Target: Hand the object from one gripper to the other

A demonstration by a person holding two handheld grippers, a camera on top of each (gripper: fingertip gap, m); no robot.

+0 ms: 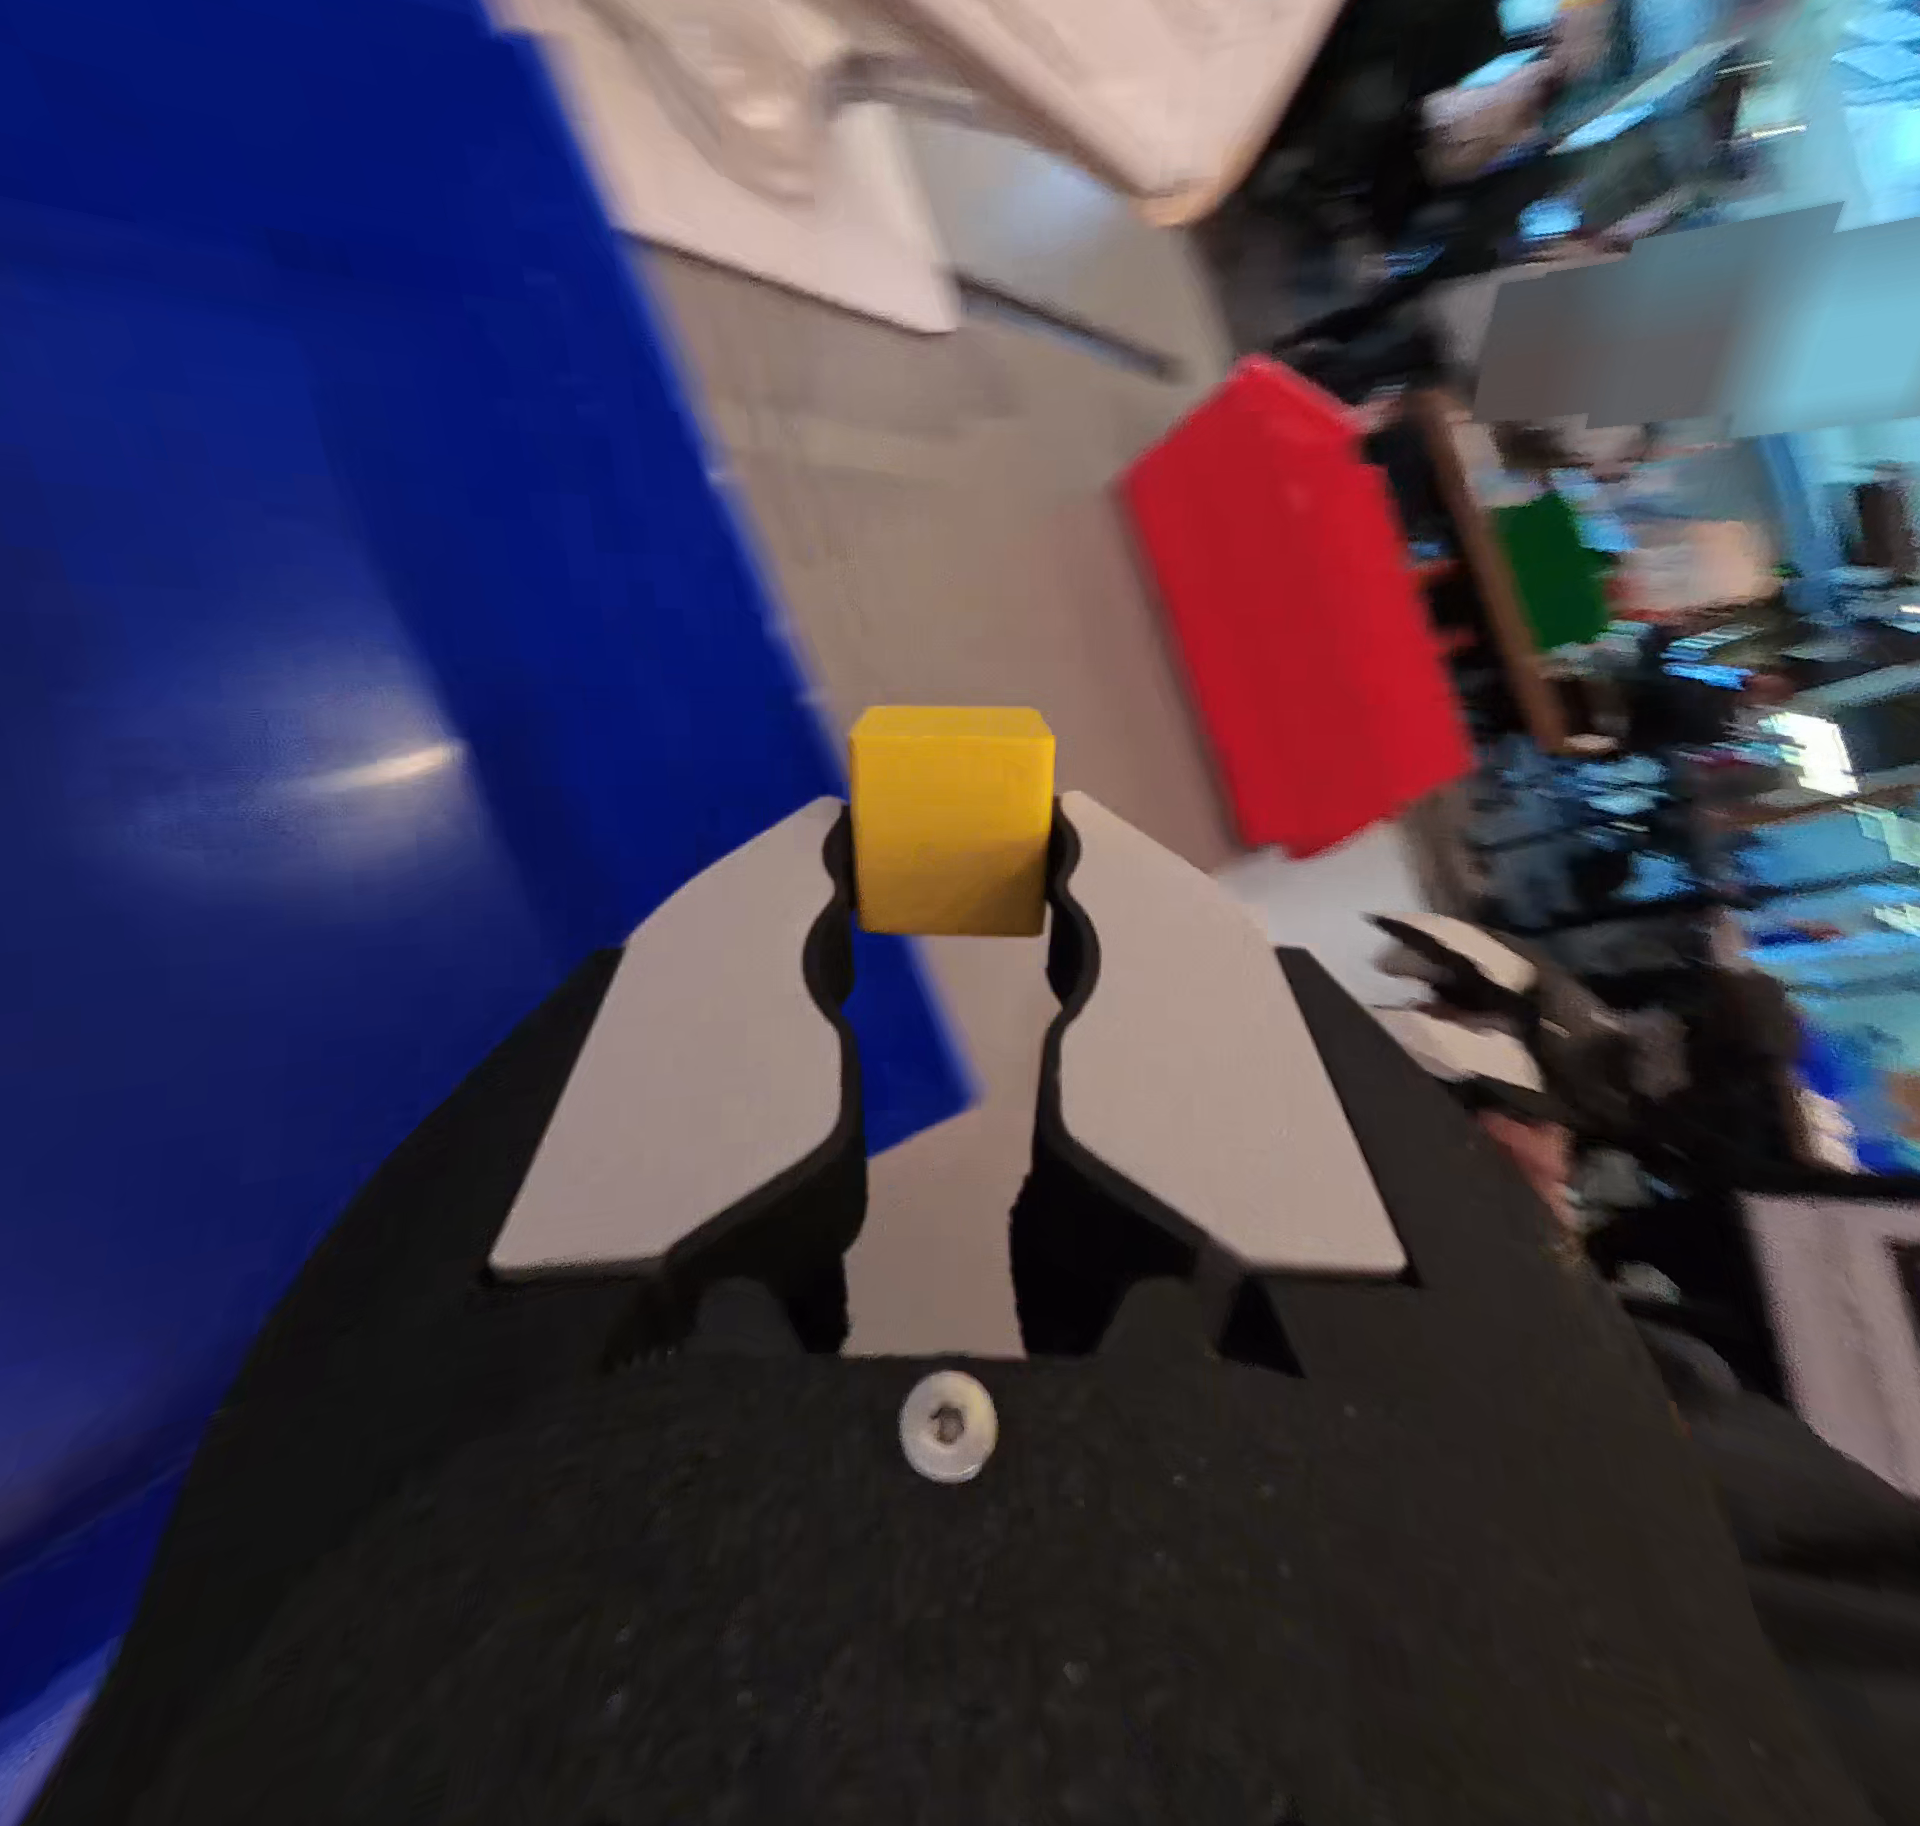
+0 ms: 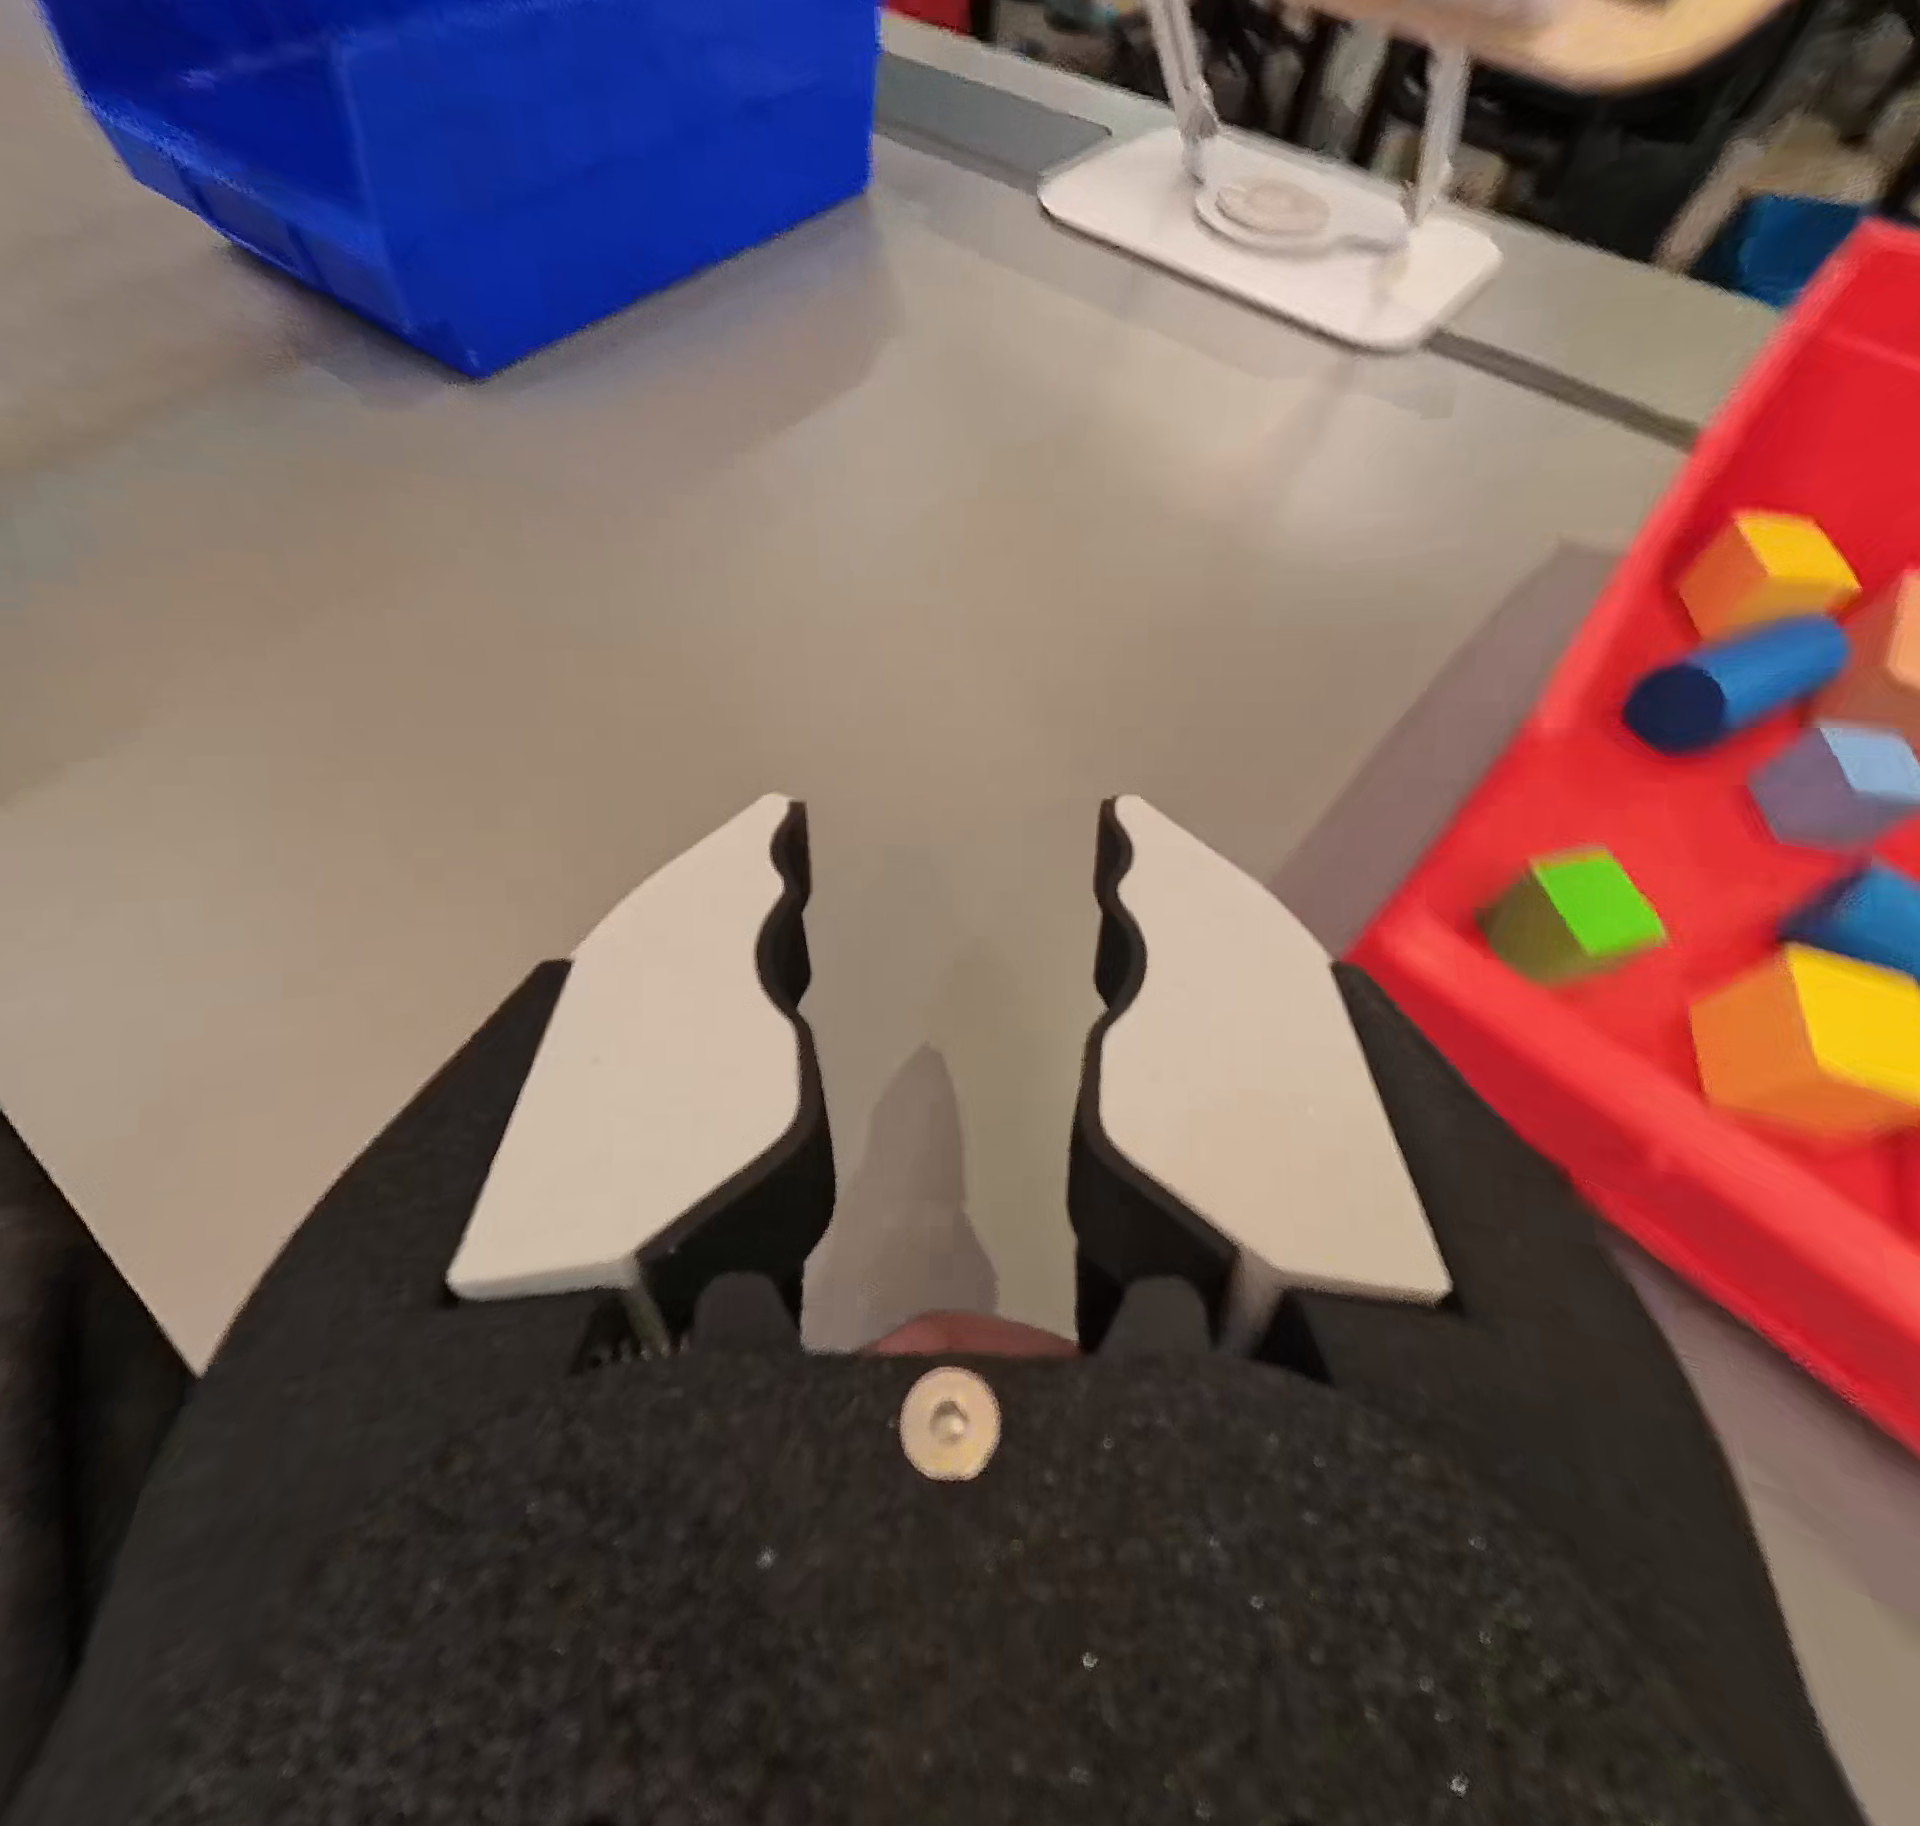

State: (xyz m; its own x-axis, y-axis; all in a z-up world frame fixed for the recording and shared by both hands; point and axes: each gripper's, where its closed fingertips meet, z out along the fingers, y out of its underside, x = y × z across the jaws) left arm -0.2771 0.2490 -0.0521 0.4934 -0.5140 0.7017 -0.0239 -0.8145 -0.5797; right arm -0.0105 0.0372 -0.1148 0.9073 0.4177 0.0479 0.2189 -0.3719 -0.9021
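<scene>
- The left gripper (image 1: 948, 826) is clamped on a yellow cube (image 1: 948, 820), pinched between its fingertips and held in the air beside a blue bin (image 1: 312, 529).
- The right gripper (image 2: 951, 841) hovers over the grey table (image 2: 727, 550), jaws apart and holding nothing.
- A red tray (image 2: 1621, 1101) at its right holds loose coloured blocks, among them a green cube (image 2: 1574, 909) and a blue cylinder (image 2: 1735, 680).
- Judged step: the cube seems to sit with the left gripper; whether a transfer is pending or done cannot be told.
- If pending, the right jaws must close on the cube's free faces before the left lets go.
</scene>
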